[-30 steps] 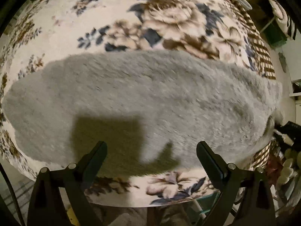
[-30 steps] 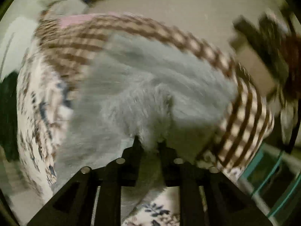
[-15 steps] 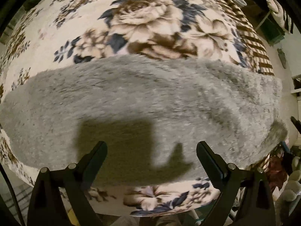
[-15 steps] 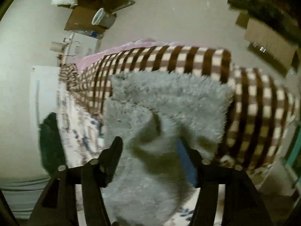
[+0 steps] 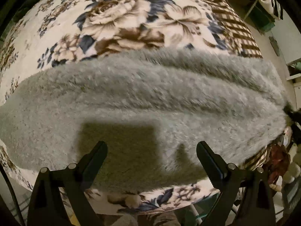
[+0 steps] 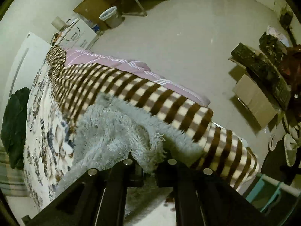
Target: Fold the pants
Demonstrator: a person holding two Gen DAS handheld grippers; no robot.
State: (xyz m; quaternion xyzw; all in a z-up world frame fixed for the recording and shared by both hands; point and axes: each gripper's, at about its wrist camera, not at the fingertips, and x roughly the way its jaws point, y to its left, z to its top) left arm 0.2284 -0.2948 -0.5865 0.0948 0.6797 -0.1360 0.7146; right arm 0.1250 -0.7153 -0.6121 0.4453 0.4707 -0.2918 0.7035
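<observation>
One pair of fluffy grey pants lies stretched across the middle of the left wrist view, from the left edge to the right edge, on a bed covered by one floral blanket. A brown-and-cream checked blanket shows at the upper right of that view. The left claw sits at the bottom centre, its two fingers spread wide with nothing between them; its shadow falls as a dark block on the grey pile just above the fingers.

In the right wrist view, the pants fill the lower centre, bunched into soft ridges, with the floral blanket to their left and the checked blanket running diagonally from upper left to lower right behind them. One lilac sheet shows past the checked blanket. The right claw is at the bottom centre; its jaws have just been closing and are now pinched on a tuft of the grey pants, which rises from between the two fingers.

On the pale floor in the upper part of that view stands one round bucket, beside one flat sheet of cardboard. One cardboard box lies at the right. One dark green garment hangs at the left edge.
</observation>
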